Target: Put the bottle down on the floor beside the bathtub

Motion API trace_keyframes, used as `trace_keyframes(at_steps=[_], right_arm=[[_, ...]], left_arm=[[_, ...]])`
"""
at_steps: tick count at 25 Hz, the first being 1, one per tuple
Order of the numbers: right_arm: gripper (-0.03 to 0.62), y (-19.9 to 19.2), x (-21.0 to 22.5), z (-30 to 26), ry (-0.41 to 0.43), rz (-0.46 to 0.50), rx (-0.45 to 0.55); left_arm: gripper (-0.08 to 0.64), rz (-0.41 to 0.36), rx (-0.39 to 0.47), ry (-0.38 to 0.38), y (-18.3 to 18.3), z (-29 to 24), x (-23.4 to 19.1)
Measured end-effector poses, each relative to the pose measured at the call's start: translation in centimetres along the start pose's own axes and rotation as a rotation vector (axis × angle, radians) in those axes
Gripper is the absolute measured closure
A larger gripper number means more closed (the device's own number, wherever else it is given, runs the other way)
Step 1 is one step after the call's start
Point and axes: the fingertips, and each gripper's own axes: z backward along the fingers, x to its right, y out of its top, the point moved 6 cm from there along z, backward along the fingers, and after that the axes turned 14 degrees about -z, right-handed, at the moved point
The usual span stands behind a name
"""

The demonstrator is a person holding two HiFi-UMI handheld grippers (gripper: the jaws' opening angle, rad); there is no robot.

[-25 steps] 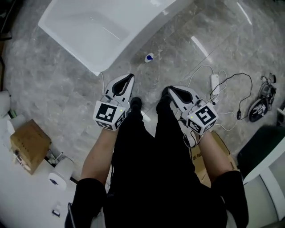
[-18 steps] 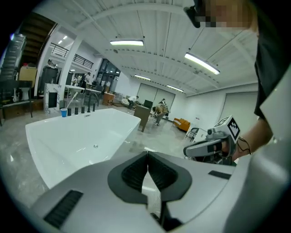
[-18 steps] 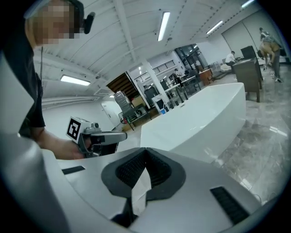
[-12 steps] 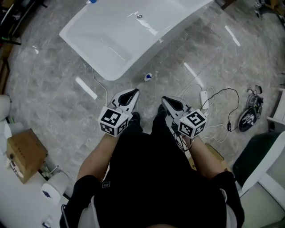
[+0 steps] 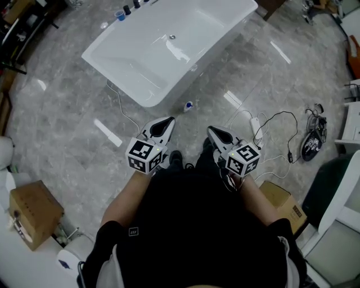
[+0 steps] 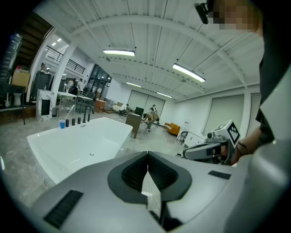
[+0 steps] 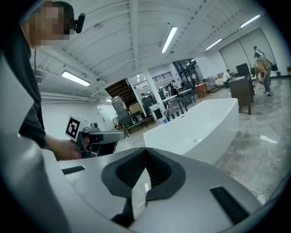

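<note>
L claw [image 5: 168,120] is closed, pads pressed together w/ nothing btwn them. Its own view shows the same: the two dark pads meet at the tips. R claw [image 5: 212,130] is closed too, tips touching, nothing held. Both are held out in front of the person [image 5: 197,225], side by side but apart. Marker cubes are toward the body, noses pointing fwd & a bit down toward the bathtub [image 5: 146,84]. Each claw's view catches the other claw off to the side, w/ the tub beyond.

Bottle [image 5: 188,106] is small, white w/ blue, and on the floor [image 5: 67,124] just beside the tub's near rounded end. It is clear of both claws, ahead of the gap btwn them. Too small to tell if it stands upright or lies on its side.

Tub is white, w/ its drain [image 5: 172,37] showing in the bottom. On the far rim are a blue cup [image 5: 120,15] & a row of black taps [image 5: 132,7].

Floor is glossy grey stone-look tile.
- A thin white cable [image 5: 120,107] runs from the tub's near end toward the L claw.
- To the R lies a white power strip [image 5: 257,126] w/ leads trailing off.
- Further R is a round black item [image 5: 311,145] w/ coiled wires.
- One cardboard box [image 5: 31,212] sits at lower L.
- Second box [image 5: 284,205] sits close by the person's R side.
</note>
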Motion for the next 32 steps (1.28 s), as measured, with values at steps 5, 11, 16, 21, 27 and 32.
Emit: trace_keyframes(at_steps=[5,11,16,21,27,32], right_arm=[[0.565,1.2,-2.0,0.9,-0.058,0.043,0.082],[0.565,4.1,-2.9,4.6,-0.060,0.012,0.217],[0.565,5.3,-3.3,8.6,-0.073,0.070,0.247],[0.565,4.1,-2.9,14.1,-0.097,0.197,0.205],[0.565,1.8,-2.7,20.9,-0.079,0.292,0.188],[0.565,2.0,-2.0,23.2,-0.046,0.251,0.239]], left_arm=[[0.545,-0.012,0.037,0.009,1.1,2.3,-0.6],[0.544,-0.082,0.075,0.028,4.0,3.2,1.1],[0.543,-0.127,0.049,0.042,6.3,4.0,3.9],[0.543,-0.147,0.078,0.093,9.3,3.7,7.9],[0.543,-0.076,0.128,0.109,11.2,3.1,15.0],[0.543,-0.118,0.140,0.141,11.7,3.0,18.5]])
